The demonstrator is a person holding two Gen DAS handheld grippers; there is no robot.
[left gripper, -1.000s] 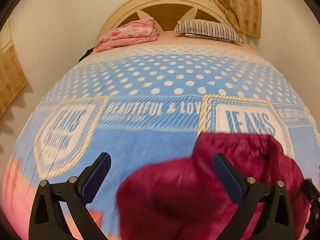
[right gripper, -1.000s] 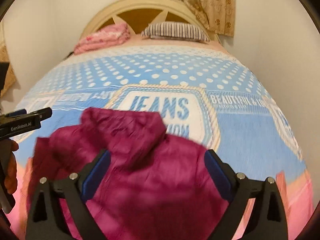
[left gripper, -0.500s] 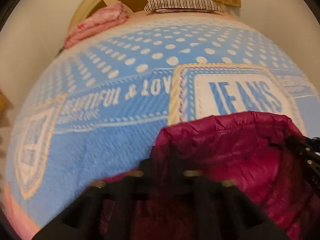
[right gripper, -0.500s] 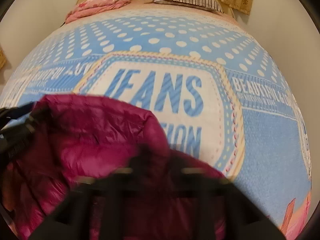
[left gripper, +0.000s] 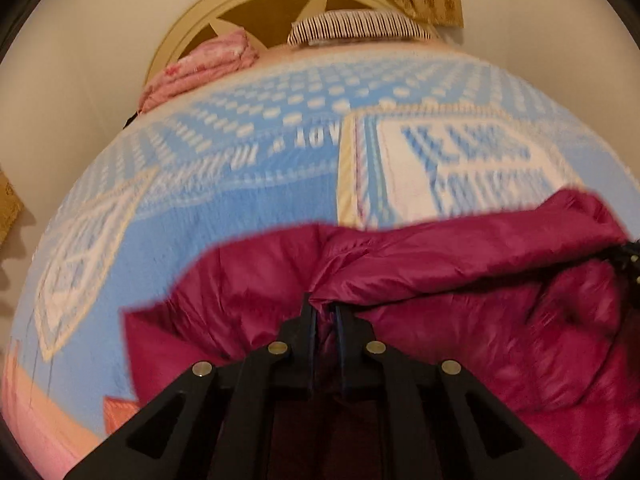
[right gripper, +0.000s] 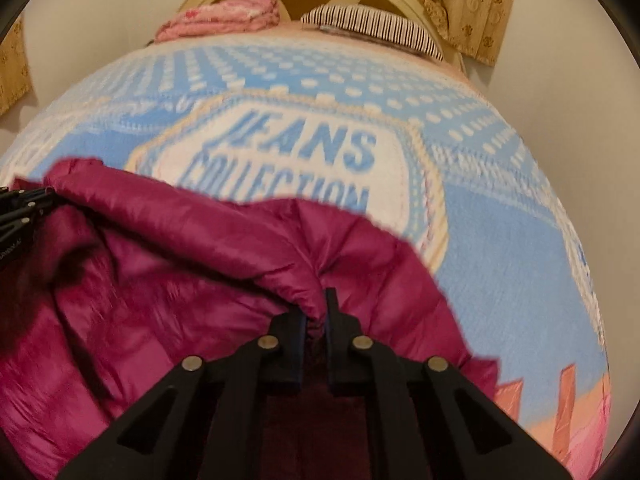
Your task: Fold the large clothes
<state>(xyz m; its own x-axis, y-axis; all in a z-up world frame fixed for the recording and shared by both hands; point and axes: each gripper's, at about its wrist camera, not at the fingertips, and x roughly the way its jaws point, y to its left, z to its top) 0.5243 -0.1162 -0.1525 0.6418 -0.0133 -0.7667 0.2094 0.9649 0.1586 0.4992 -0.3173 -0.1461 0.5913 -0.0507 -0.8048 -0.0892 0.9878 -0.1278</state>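
Note:
A shiny magenta padded jacket [left gripper: 460, 276] lies crumpled on the near part of a blue bedspread [left gripper: 248, 236] printed with "JEANS COLLECTION". My left gripper [left gripper: 323, 307] is shut on a pinched fold along the jacket's upper edge. In the right wrist view the same jacket [right gripper: 160, 280] fills the lower left. There my right gripper [right gripper: 317, 309] has its jaws closing, with a bunched fold of the jacket's edge pressed between the pads. Each gripper shows at the edge of the other's view: the right gripper [left gripper: 628, 260] and the left gripper [right gripper: 22, 208].
At the head of the bed lie a folded pink blanket [left gripper: 208, 64] and a striped pillow [left gripper: 352, 28], in front of a cream headboard [left gripper: 256, 4]. Patterned curtains [right gripper: 476, 4] hang behind. Pale walls flank the bed on both sides.
Both grippers were wide open above the jacket; they have dropped down onto it and shut on folds of its edge. The jacket now lies flatter and more spread out.

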